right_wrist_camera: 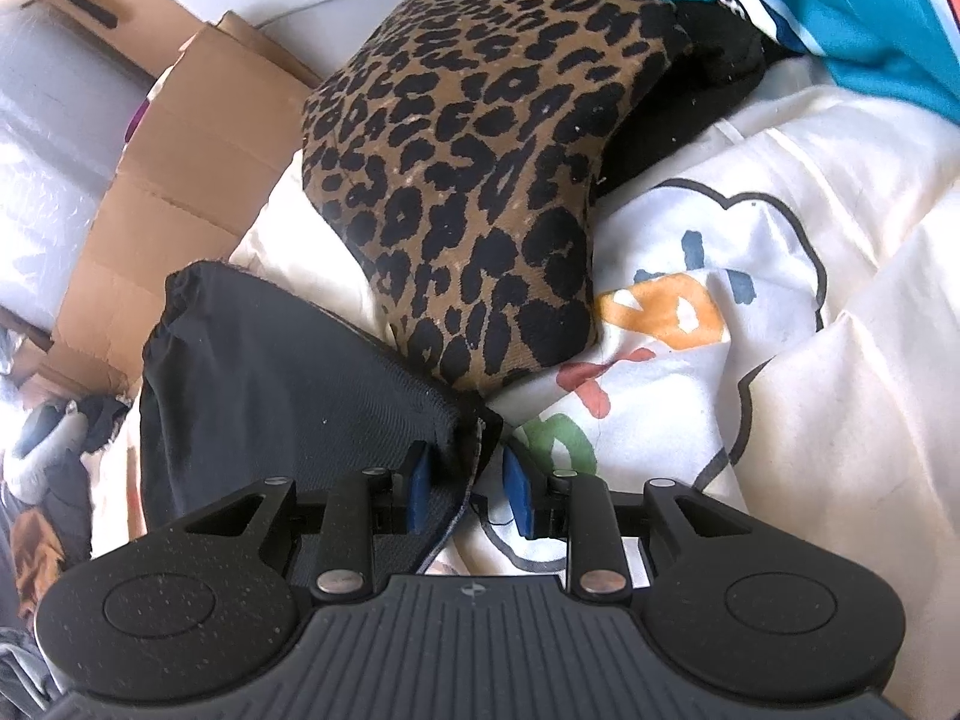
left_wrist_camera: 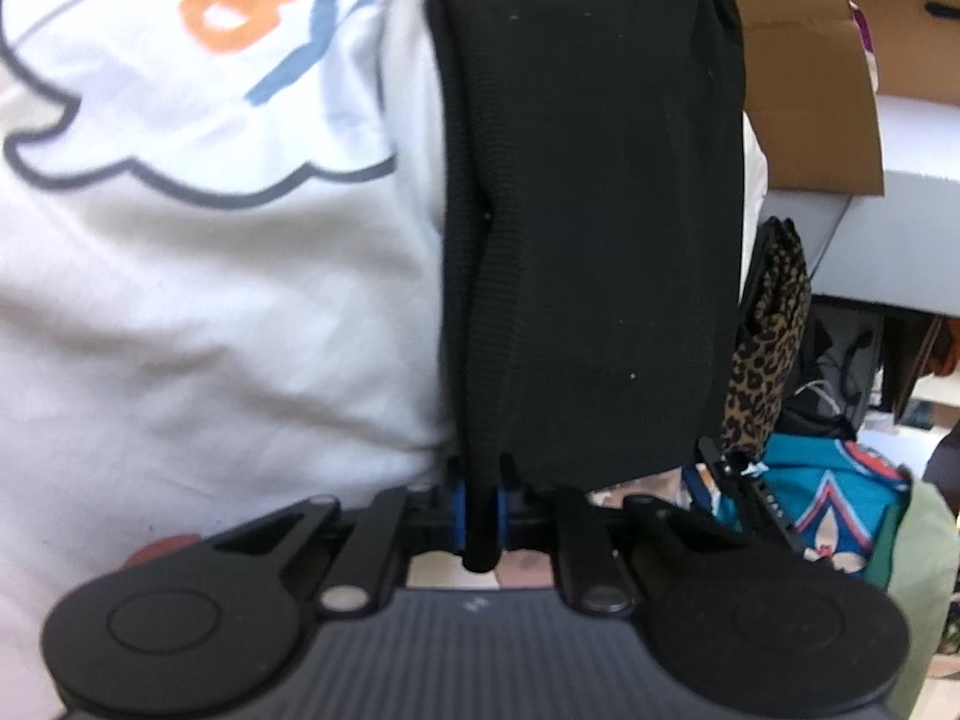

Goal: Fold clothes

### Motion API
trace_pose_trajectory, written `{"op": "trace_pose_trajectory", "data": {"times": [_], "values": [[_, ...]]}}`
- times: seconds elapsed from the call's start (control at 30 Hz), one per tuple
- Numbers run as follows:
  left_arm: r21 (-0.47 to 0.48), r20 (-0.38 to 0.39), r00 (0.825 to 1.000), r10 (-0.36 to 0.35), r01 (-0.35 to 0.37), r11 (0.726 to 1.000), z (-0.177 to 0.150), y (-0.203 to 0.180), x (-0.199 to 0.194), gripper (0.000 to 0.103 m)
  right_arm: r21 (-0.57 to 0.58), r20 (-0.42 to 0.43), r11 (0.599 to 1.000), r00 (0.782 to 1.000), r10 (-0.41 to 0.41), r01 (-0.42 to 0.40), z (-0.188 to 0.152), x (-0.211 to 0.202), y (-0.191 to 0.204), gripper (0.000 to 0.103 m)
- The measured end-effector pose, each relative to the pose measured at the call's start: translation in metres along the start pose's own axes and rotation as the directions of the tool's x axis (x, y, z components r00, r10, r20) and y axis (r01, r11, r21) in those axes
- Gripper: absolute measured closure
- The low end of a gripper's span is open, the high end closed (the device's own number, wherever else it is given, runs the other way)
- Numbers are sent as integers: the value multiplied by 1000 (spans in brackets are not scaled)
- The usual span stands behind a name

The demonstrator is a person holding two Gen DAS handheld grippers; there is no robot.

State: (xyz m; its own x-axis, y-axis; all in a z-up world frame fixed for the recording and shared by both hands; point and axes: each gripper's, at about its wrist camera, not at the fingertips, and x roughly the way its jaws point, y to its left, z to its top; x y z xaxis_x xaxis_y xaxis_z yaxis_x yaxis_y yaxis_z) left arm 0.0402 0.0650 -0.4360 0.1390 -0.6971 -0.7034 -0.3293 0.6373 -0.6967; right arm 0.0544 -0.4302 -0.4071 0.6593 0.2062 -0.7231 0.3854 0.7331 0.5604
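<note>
Your black ribbed knit garment (left_wrist_camera: 588, 210) is soft, light and limp; it sags wherever nothing supports it, so take it by the hemmed corners. It lies folded on the cream printed cloth (left_wrist_camera: 210, 300), beside the leopard-print fabric (right_wrist_camera: 474, 180). Your left gripper (left_wrist_camera: 480, 516) is clenched on one corner. Your right gripper (right_wrist_camera: 468, 486) stands partly open: the other corner lies between the blue pads (right_wrist_camera: 519, 489), not pinched.

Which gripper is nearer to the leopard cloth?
Right. The right gripper sits just below the leopard cloth, with a black cloth corner between its fingers. The left gripper is shut on the black cloth; the leopard cloth lies beyond it to the right.
</note>
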Motion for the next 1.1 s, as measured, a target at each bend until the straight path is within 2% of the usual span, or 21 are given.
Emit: {"op": "trace_pose_trajectory", "data": {"times": [0.27,0.5,0.77,0.93,0.97,1.0,1.03,1.07,1.1], "values": [[55,14,997,74,-75,996,7,-16,-17,94,-40,-1,999,1000,11,-11,-1,1,4,66],[86,27,991,134,-136,987,14,-22,-27,94,-156,-35,987,999,37,-42,-1,5,18,64],[113,19,985,169,-170,979,15,-20,-23,94,-232,-113,967,990,82,-107,5,23,30,64],[121,15,984,177,-178,977,16,-21,-20,94,-257,-189,958,979,77,-125,11,40,34,66],[122,15,984,178,-178,976,16,-21,-19,94,-249,-204,959,975,84,-134,13,41,33,67],[125,15,984,178,-178,976,16,-22,-19,94,-240,-219,960,972,90,-143,14,42,33,76],[128,15,984,179,-179,976,16,-23,-20,94,-231,-233,961,968,96,-152,16,42,32,81],[132,14,983,182,-182,974,16,-24,-20,94,-224,-250,961,963,103,-161,17,43,32,93],[136,14,982,186,-186,973,15,-26,-20,94,-225,-262,960,959,108,-170,18,41,33,95]]}}
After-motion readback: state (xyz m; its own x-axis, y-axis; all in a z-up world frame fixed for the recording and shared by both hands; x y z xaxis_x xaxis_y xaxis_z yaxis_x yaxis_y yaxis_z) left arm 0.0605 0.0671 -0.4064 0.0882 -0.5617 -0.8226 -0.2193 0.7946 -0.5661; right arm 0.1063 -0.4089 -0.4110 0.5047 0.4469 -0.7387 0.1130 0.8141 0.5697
